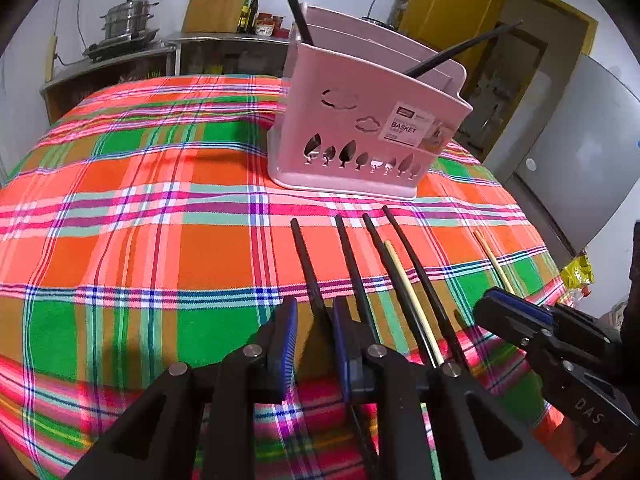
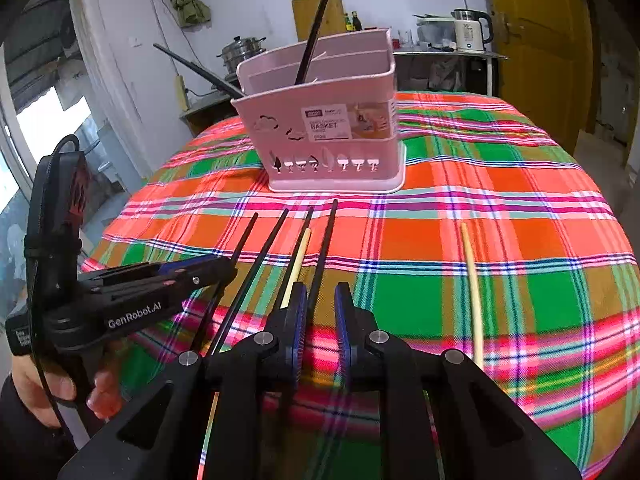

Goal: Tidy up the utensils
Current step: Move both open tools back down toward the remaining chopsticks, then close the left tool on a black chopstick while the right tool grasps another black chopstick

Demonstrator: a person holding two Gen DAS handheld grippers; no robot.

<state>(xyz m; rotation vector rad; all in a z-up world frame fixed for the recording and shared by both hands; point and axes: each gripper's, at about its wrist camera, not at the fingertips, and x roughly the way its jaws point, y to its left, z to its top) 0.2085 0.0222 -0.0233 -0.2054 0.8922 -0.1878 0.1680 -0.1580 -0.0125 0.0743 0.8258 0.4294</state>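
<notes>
Left gripper (image 1: 314,344) is held spread around leftmost black chopstick (image 1: 306,264); right gripper (image 2: 320,328) spread above the plaid tablecloth (image 2: 500,200), near pink utensil basket (image 2: 328,140).

I'm over woven plaid cloth (image 1: 160,200), matt and softly ribbed. The basket (image 1: 360,120) reads as smooth pink plastic with a faint sheen and a glossy paper label (image 1: 412,124). Black chopsticks (image 1: 352,256) look slick and glossy; the pale ones (image 2: 470,276) look like matt wood. My finger pads (image 2: 299,320) are ridged blue rubber.
</notes>
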